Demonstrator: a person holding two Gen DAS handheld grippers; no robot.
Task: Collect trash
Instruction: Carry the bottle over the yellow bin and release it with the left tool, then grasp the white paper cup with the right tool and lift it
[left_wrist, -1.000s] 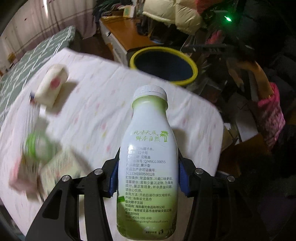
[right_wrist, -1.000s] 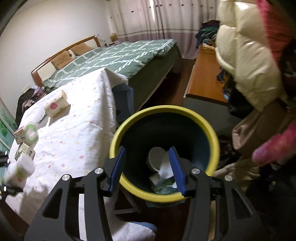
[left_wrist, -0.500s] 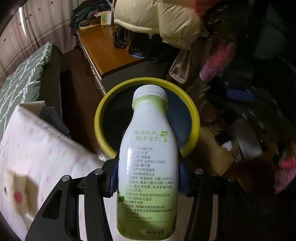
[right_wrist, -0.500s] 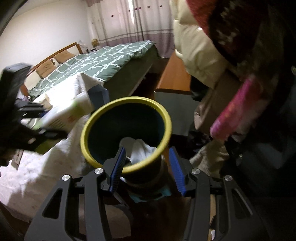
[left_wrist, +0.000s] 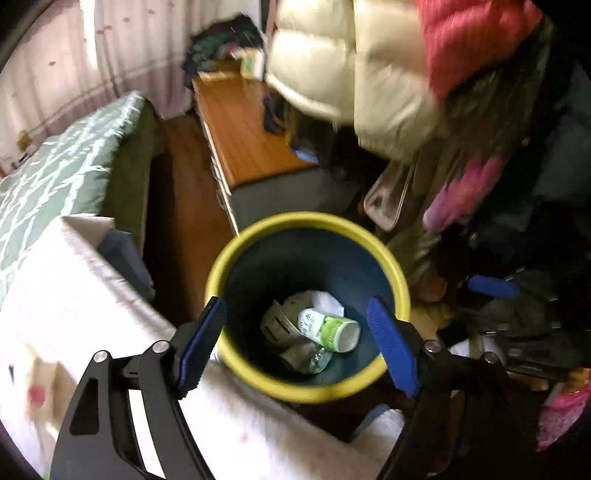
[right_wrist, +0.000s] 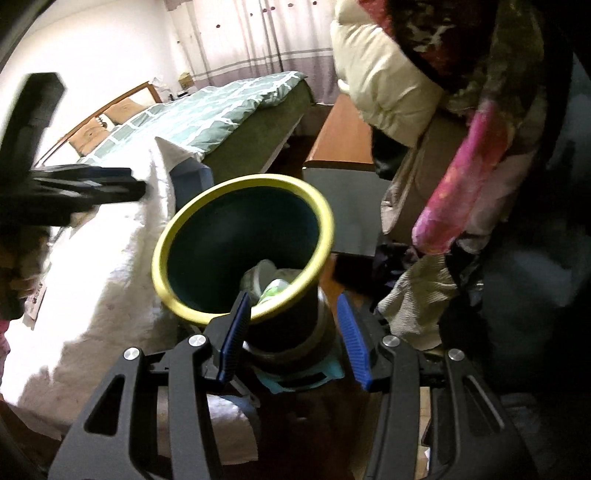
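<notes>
A dark bin with a yellow rim (left_wrist: 306, 218) stands beside the table. The white and green drink bottle (left_wrist: 327, 326) lies on its side at the bottom, among paper scraps. My left gripper (left_wrist: 295, 306) hangs above the bin's mouth, its jaws opening with nothing between them. In the right wrist view the bin's rim (right_wrist: 162, 254) is close ahead and the bottle (right_wrist: 275, 288) shows over its near edge. My right gripper (right_wrist: 293, 301) is open, low by the bin's near side and holding nothing. The left gripper (right_wrist: 133, 190) is a dark blur at the left.
The table under a white flowered cloth (left_wrist: 74, 295) lies left of the bin, with a blurred paper cup (left_wrist: 40, 384) on it. Behind are a bed with a green quilt (left_wrist: 55, 166) and a wooden cabinet (left_wrist: 240, 125). A cream jacket (left_wrist: 351, 74) and pink cloth (left_wrist: 461, 195) hang at the right.
The left gripper swung from over the table to over the bin and opened. The bottle left its jaws and now lies in the bin. The right gripper sank toward the bin's side.
</notes>
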